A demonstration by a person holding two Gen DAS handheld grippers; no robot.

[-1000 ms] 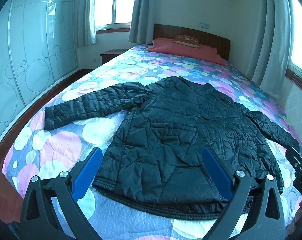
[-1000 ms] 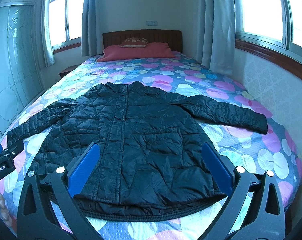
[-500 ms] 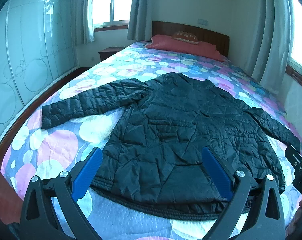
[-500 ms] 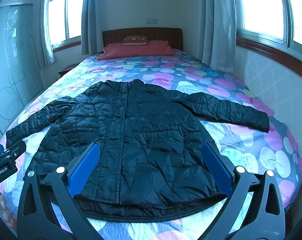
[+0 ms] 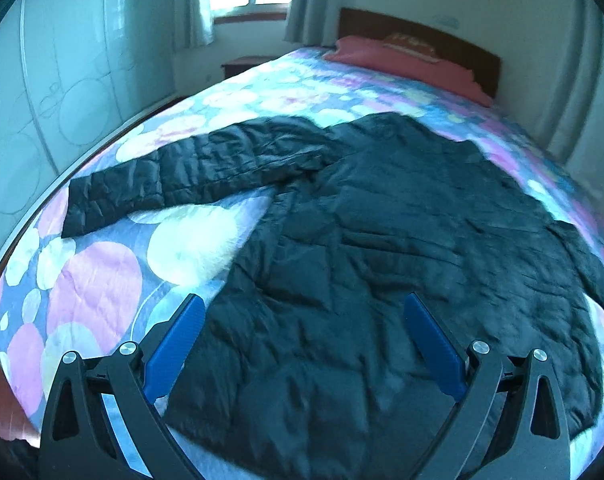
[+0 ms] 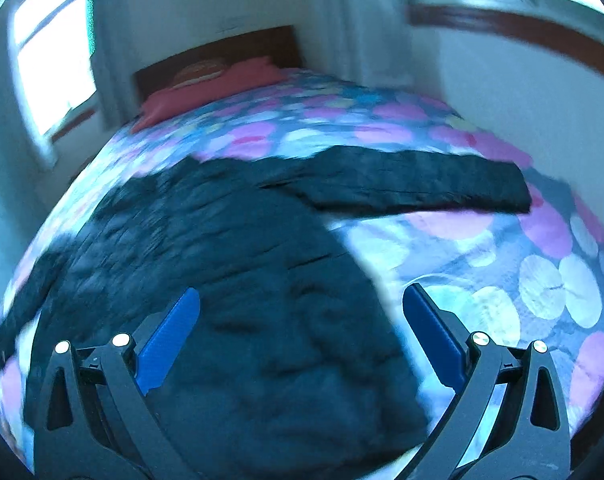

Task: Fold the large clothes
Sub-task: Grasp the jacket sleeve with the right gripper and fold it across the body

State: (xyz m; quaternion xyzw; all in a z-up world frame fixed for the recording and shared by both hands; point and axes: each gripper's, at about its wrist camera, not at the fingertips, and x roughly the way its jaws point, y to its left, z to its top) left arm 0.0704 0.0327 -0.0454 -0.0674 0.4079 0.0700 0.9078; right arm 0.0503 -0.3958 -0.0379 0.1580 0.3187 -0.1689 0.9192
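Your left gripper (image 5: 299,320) hangs over the jacket's (image 5: 382,248) lower left part, jaws spread wide and pinching nothing. Its left blue pad (image 5: 173,350) sits over the jacket's side edge, where dark fabric meets the bed (image 5: 93,280); the right pad (image 5: 434,352) is over the jacket body.

The jacket lies flat on the bed's spotted cover, hem nearest you, collar toward the headboard (image 5: 418,36). One sleeve (image 5: 189,176) stretches out to the left edge of the bed, cuff near the rim. A red pillow (image 5: 406,64) lies at the head of the bed, well apart from the jacket.

Your right gripper (image 6: 299,320) is over the jacket's (image 6: 241,280) lower right part, jaws also spread and empty. Its right pad (image 6: 432,344) is above bare bed (image 6: 542,288) just beside the jacket's side edge. The other sleeve (image 6: 414,184) runs out to the right, flat on the cover. This view is blurred, so fine detail is lost.
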